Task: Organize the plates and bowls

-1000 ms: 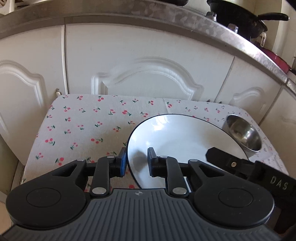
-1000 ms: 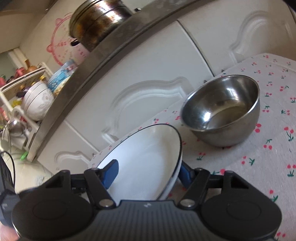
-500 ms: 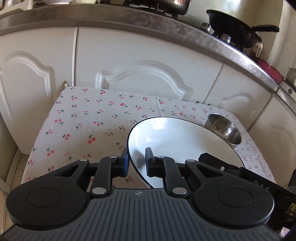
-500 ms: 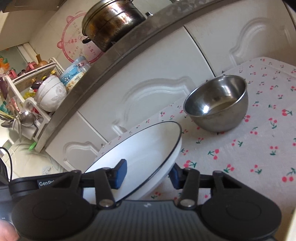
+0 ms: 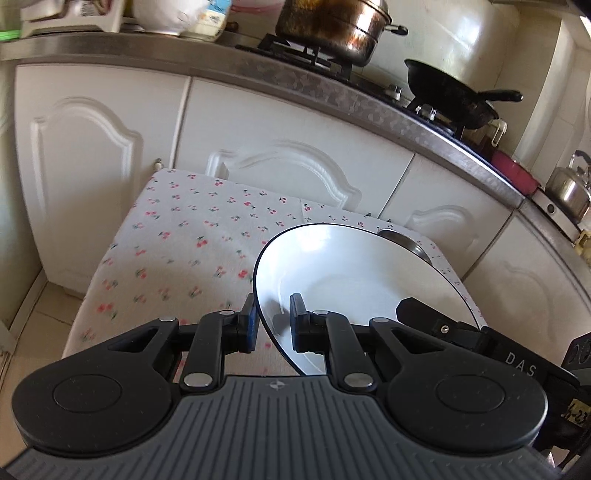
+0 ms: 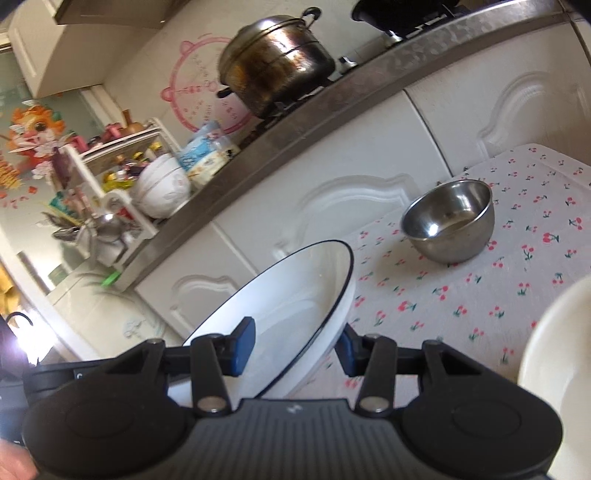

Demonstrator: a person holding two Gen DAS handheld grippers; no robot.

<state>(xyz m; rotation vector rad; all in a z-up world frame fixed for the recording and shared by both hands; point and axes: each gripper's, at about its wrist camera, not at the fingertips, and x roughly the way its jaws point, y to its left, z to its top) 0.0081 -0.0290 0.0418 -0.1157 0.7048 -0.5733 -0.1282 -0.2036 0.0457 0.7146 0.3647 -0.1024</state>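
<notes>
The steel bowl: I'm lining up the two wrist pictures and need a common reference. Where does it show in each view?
Left wrist: the steel bowl peeks out behind the far rim of the white plate, right of centre, mostly hidden.
Right wrist: the steel bowl stands in full view on the cherry-print cloth, upper right, apart from the white plate.
Shared landmark: the scorched steel pot on the stove.
</notes>
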